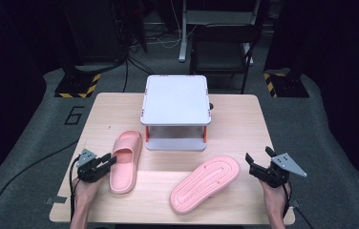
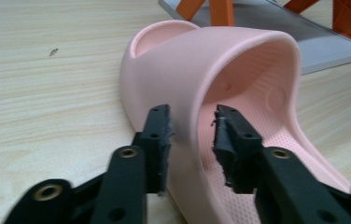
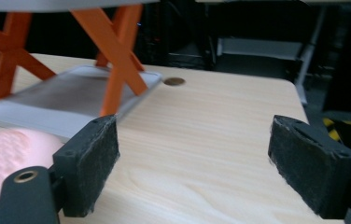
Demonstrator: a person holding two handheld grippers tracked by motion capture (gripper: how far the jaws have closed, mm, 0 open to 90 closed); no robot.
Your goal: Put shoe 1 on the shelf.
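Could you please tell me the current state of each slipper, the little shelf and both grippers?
Left slipper: upright on the table, its strap wall between the left gripper's pads.
Right slipper: upside down, sole up, untouched.
Shelf: standing at the table's far side, nothing on its top.
Left gripper: shut on the left slipper's strap.
Right gripper: open, holding nothing.

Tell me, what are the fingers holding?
The left gripper pinches the upright slipper by its strap's side wall. The right gripper is open, holding nothing.
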